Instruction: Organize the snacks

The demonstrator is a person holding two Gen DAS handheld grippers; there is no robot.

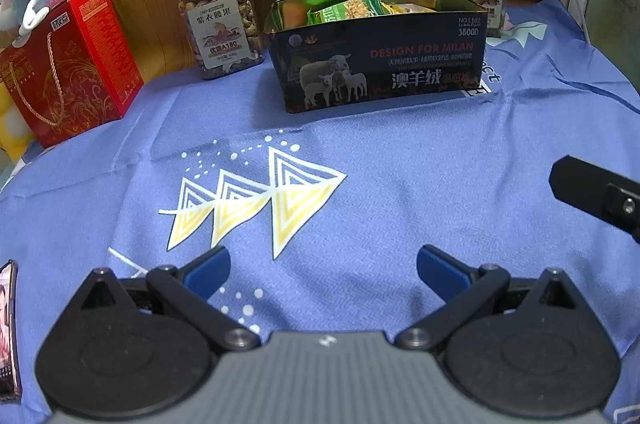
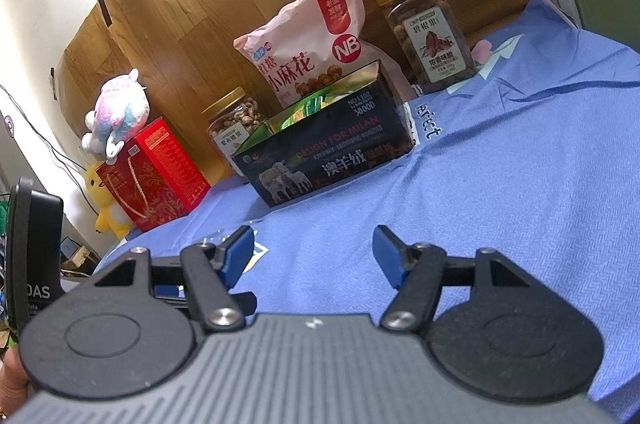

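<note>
Both tongs — left tongs (image 1: 323, 270) and right tongs (image 2: 313, 256) — are spread and empty above the blue-clothed tabletop (image 1: 400, 164). Green snack packets (image 1: 348, 9) sit inside the open dark tin (image 1: 376, 60), among jars and a pink bag.

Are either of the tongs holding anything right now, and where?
Nothing is held. The left tongs and right tongs are both open above the blue cloth.

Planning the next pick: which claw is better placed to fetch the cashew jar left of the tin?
Left, probably. The cashew jar stands left of the tin, on the left claw side; both claws are open and empty.
</note>
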